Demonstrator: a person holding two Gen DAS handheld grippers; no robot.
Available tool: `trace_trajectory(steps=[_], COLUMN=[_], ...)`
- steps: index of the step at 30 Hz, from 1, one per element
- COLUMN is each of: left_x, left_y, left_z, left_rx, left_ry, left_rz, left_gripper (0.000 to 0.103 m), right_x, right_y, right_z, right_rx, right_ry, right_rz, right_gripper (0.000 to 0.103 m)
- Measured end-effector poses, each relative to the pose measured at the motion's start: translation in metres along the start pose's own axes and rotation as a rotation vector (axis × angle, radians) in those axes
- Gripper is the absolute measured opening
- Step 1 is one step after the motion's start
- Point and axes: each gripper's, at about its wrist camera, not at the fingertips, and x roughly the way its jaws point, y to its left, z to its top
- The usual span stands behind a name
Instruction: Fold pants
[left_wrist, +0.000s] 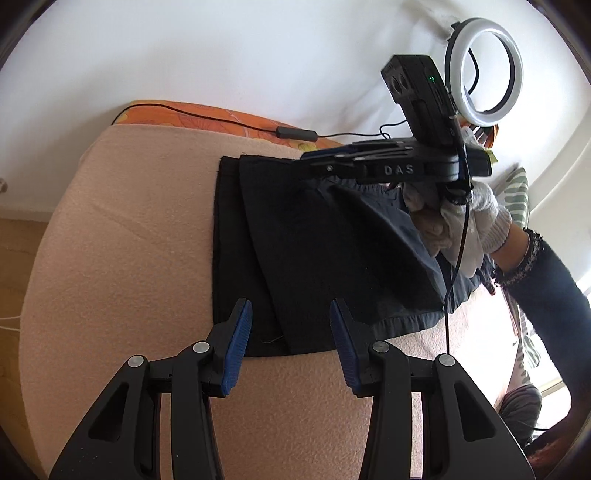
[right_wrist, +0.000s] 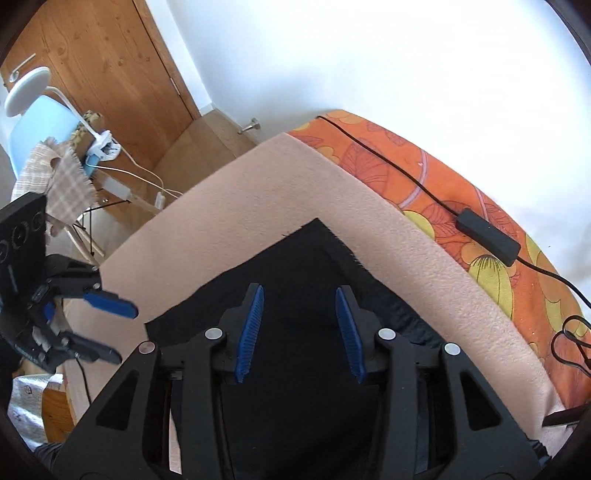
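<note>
Dark folded pants (left_wrist: 295, 251) lie on a peach blanket (left_wrist: 129, 258), in several overlapping layers. My left gripper (left_wrist: 291, 339) is open and empty, hovering just above the pants' near edge. My right gripper (left_wrist: 314, 157) shows in the left wrist view over the far side of the pants, held by a white-gloved hand (left_wrist: 458, 225). In the right wrist view the right gripper (right_wrist: 299, 328) is open and empty, above the pants (right_wrist: 295, 266) near their corner. The left gripper (right_wrist: 110, 332) appears there at the left, open.
An orange floral sheet (right_wrist: 461, 192) with a black cable and adapter (right_wrist: 487, 236) runs along the wall. A ring light (left_wrist: 484, 70) stands at the far right. A chair with cloths (right_wrist: 51, 147), a wooden door (right_wrist: 92, 48) and wooden floor are to the left.
</note>
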Motion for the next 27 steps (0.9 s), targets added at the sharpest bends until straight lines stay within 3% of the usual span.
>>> trace_trajectory(steps=[5,9,10,13,15,19,24,26,27], left_x=[0.018,0.024,0.025,0.024,0.023,0.024,0.033,0.032,0.032], left_y=[-0.011,-0.013,-0.012,-0.014,-0.014,-0.013,-0.001,0.000,0.000], left_z=[-0.004,-0.006,-0.006,-0.007,-0.006,-0.001,0.007,0.008,0.008], left_rx=[0.040,0.056,0.056,0.062,0.063,0.050,-0.024,-0.028,-0.030], left_ry=[0.035,0.055,0.057,0.049,0.037,0.026,0.019,0.008,0.005], left_rz=[0.034,0.045,0.044,0.045,0.046,0.042,-0.001,-0.007,-0.006], left_gripper=[0.042,0.042,0.042,0.050,0.055,0.055,0.056,0.052,0.041], right_x=[0.024,0.045,0.048,0.045,0.033,0.003,-0.028,-0.026,-0.022], right_y=[-0.012,-0.012,-0.009,-0.004,-0.002,0.008,0.002,-0.001,-0.001], right_z=[0.016,0.016,0.016,0.013,0.012,0.009,0.015,0.017,0.017], right_rx=[-0.022,-0.075,-0.090,-0.106,-0.103,-0.134,-0.048,-0.024,-0.026], right_ry=[-0.010,0.039,0.048,0.032,0.007,-0.060,-0.155,-0.154,-0.147], right_rz=[-0.074,-0.111,-0.121,-0.146,-0.142,-0.136,-0.019,-0.023,-0.038], right_gripper=[0.067,0.068,0.066,0.026,0.015,0.012,0.011,0.011,0.011])
